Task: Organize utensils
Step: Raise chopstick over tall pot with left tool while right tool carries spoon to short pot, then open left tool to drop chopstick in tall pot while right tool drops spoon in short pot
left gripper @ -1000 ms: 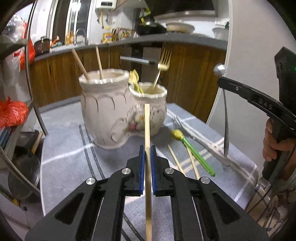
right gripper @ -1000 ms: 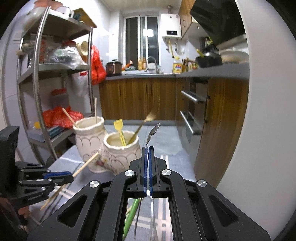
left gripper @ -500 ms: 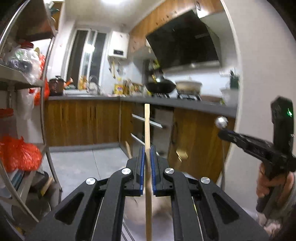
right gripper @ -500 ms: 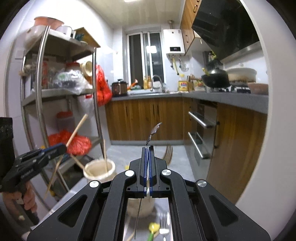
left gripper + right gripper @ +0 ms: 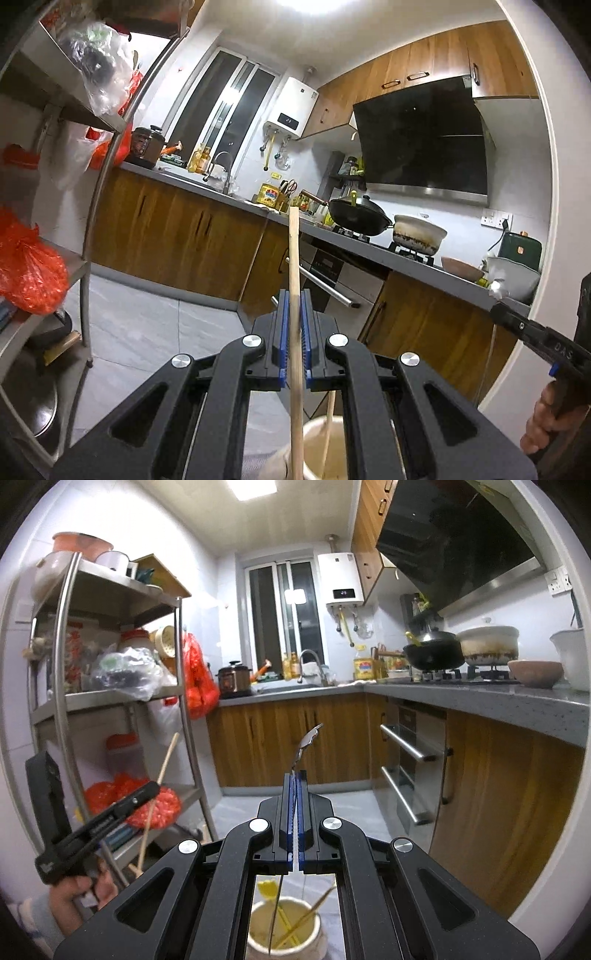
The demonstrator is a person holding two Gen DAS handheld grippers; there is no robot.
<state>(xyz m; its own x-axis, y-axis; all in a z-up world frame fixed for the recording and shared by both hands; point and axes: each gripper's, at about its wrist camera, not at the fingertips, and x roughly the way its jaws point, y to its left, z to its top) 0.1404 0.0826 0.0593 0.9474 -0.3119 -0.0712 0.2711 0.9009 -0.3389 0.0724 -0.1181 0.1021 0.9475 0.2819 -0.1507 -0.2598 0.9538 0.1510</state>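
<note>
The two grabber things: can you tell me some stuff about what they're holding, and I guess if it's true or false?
1. The left gripper is shut on a wooden chopstick. True.
2. The right gripper is empty. False: it is shut on a thin metal utensil, whose end sticks out past the pads.
3. A cream jar shows below the right gripper. True.
4. That jar is empty. False: it holds a yellow utensil and other thin sticks.
5. A black wok sits on the stove. True.
</note>
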